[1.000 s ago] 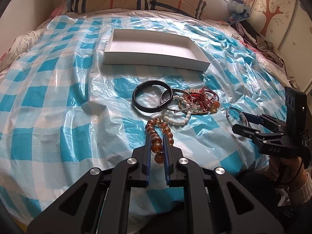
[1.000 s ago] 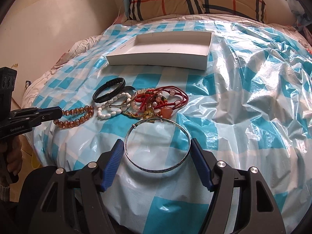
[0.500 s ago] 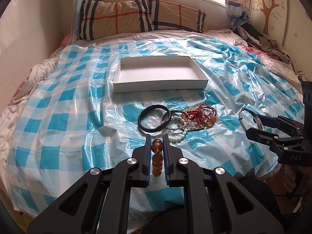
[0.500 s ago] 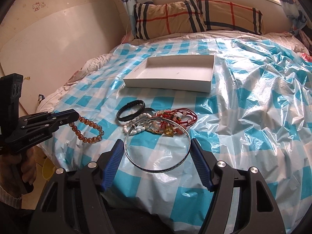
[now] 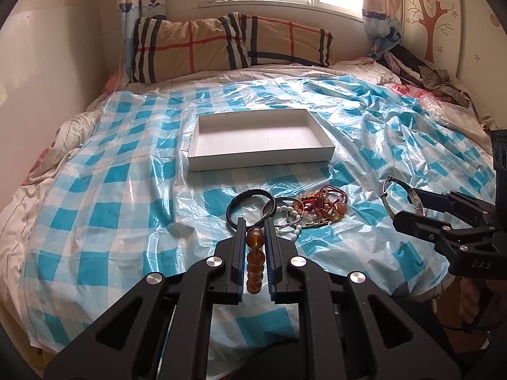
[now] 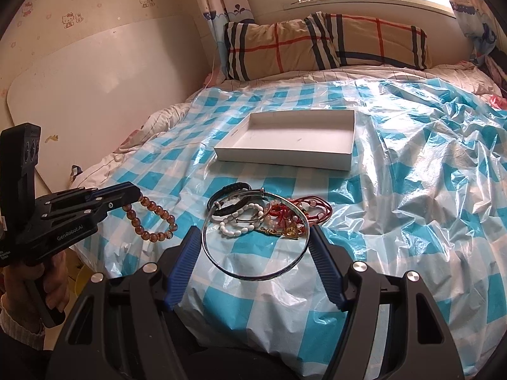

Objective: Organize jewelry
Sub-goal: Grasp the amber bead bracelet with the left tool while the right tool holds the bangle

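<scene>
My left gripper (image 5: 254, 225) is shut on an amber bead bracelet (image 5: 254, 259) and holds it above the bed; the bracelet hangs from it in the right wrist view (image 6: 149, 218). My right gripper (image 6: 255, 237) is shut on a thin silver bangle (image 6: 253, 277), held in the air; the bangle also shows in the left wrist view (image 5: 388, 201). An empty white box (image 5: 259, 158) lies flat on the checked plastic sheet (image 5: 111, 209). In front of it lies a pile: a black cord bracelet (image 5: 233, 204), a white bead bracelet (image 6: 236, 229) and red string jewelry (image 5: 326, 199).
A plaid pillow (image 5: 228, 44) lies at the head of the bed under a window. A white board (image 6: 104, 85) leans on the left wall. Clothes (image 5: 427, 76) are heaped at the far right corner.
Both grippers have lifted up and back from the bed with their bracelets. The amber beads and the silver bangle have left the sheet. The pile and the box have not moved.
</scene>
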The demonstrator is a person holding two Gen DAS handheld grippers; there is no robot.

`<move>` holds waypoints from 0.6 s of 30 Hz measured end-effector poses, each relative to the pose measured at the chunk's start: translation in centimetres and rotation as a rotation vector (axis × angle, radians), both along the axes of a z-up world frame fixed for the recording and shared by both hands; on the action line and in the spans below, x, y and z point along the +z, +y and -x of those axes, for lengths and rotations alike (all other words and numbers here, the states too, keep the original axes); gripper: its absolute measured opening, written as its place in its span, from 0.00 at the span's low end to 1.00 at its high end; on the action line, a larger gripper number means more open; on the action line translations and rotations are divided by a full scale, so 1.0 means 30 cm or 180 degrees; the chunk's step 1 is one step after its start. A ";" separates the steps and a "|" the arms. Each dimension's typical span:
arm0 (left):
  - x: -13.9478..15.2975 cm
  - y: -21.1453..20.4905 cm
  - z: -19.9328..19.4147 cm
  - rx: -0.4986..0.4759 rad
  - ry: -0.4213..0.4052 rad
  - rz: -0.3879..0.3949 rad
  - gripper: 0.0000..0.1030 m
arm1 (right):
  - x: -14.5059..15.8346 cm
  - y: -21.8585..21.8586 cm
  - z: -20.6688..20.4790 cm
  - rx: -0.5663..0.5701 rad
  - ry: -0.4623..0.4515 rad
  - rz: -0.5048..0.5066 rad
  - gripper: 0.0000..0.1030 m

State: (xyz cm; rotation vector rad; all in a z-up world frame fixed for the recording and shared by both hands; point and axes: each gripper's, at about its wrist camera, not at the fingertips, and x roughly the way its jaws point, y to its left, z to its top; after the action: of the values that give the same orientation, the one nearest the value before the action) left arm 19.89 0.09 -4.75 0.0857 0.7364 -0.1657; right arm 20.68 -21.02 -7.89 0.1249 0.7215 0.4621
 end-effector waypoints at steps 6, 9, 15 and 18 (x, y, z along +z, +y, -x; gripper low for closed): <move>0.005 0.003 -0.011 0.0008 -0.0023 0.0017 0.10 | 0.009 0.000 -0.010 -0.0020 -0.0041 -0.0007 0.65; 0.014 0.012 -0.016 0.0018 -0.0041 0.0062 0.10 | 0.014 -0.007 -0.018 -0.0046 -0.0061 -0.0004 0.65; 0.032 0.030 -0.044 0.0017 -0.0070 0.0171 0.10 | 0.023 -0.017 -0.045 -0.0102 -0.0102 -0.0025 0.65; 0.045 0.032 -0.063 0.0020 -0.0108 0.0200 0.10 | 0.027 -0.017 -0.064 -0.0116 -0.0126 -0.0028 0.65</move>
State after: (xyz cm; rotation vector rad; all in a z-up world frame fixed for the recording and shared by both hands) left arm 21.79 1.04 -3.41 0.0262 0.6972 -0.1809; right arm 22.60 -21.53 -7.09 0.1366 0.6773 0.4318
